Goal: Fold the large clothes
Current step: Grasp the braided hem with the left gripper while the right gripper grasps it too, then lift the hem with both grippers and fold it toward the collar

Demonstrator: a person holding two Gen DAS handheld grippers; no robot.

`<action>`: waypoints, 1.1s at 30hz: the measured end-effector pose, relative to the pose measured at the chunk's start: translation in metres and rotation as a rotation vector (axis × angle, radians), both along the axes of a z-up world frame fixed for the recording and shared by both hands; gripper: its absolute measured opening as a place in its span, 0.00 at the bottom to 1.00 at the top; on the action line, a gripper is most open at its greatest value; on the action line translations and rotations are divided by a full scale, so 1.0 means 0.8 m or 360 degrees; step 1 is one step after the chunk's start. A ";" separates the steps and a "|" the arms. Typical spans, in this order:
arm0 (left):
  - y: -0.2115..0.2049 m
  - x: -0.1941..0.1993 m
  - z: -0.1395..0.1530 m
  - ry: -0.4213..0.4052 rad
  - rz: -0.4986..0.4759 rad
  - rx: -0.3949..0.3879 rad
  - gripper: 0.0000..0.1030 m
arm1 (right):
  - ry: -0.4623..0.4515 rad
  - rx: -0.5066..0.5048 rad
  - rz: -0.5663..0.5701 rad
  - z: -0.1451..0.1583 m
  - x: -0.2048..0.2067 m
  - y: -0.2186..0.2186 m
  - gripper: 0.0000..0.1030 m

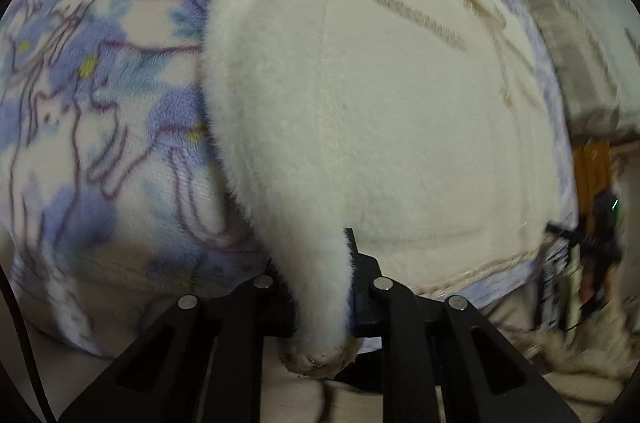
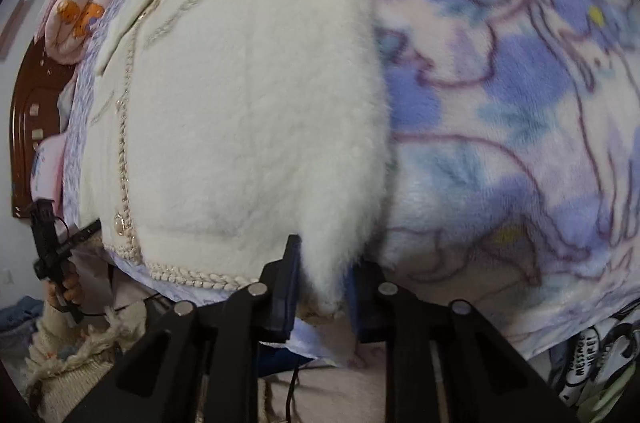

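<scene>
A cream fleece jacket [image 1: 380, 111] with braided trim lies on a blue-and-lilac flower-print blanket [image 1: 92, 95]. In the left wrist view, my left gripper [image 1: 320, 287] is shut on a folded fluffy edge of the jacket, which hangs down between the jaws. In the right wrist view, the same cream jacket [image 2: 240, 103] fills the left half, with the blanket [image 2: 520, 103] on the right. My right gripper [image 2: 324, 287] is shut on the jacket's fuzzy lower corner, pinched between the blue pads. Each view shows the other gripper small at its edge.
A dark wooden headboard [image 2: 24, 127] and a pink printed pillow [image 2: 80, 7] lie at the far left of the right wrist view. A hand in a knitted cream sleeve [image 2: 68, 327] holds the other gripper. Printed fabric [image 2: 588, 363] sits at the lower right.
</scene>
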State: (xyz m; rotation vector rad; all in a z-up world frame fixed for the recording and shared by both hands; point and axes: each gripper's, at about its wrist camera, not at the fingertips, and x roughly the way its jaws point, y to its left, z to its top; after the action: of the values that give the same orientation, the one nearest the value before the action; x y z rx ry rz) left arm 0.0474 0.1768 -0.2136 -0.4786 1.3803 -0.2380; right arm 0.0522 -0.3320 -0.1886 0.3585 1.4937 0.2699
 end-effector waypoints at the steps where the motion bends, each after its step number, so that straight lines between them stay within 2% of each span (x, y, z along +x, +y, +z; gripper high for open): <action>1: 0.002 -0.005 0.004 -0.0009 0.0048 -0.0073 0.12 | -0.0027 0.0027 0.0006 0.006 0.001 0.001 0.17; 5: -0.009 -0.004 0.031 -0.0087 0.0122 -0.0218 0.12 | -0.0171 0.0186 0.0023 0.042 0.005 0.017 0.17; 9: -0.009 0.014 0.064 -0.0174 0.0282 -0.0478 0.11 | -0.0297 0.0343 0.0002 0.074 0.017 0.025 0.17; 14: -0.002 0.066 0.121 -0.0326 0.0453 -0.0617 0.11 | -0.0462 0.0523 -0.0131 0.116 0.050 0.020 0.16; 18: 0.013 0.122 0.163 -0.0442 0.0574 -0.0569 0.11 | -0.0591 0.0641 -0.0328 0.145 0.094 -0.002 0.16; 22: 0.058 0.178 0.178 -0.0439 0.0681 -0.0496 0.11 | -0.0656 0.0673 -0.0560 0.157 0.153 -0.030 0.16; 27: 0.073 0.265 0.178 -0.0403 0.0754 -0.0341 0.11 | -0.0634 0.0614 -0.0749 0.147 0.245 -0.066 0.16; 29: 0.077 0.301 0.173 -0.0380 0.0758 -0.0325 0.11 | -0.0618 0.0624 -0.0768 0.140 0.283 -0.070 0.14; 33: 0.070 0.371 0.145 -0.0303 0.0740 -0.0164 0.11 | -0.0573 0.0462 -0.0758 0.118 0.360 -0.048 0.14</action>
State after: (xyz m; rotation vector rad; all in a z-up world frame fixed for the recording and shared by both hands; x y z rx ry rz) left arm 0.3443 0.2328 -0.0977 -0.8248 1.0410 0.0265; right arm 0.3401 -0.3705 -0.0941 0.8374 0.9790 0.1577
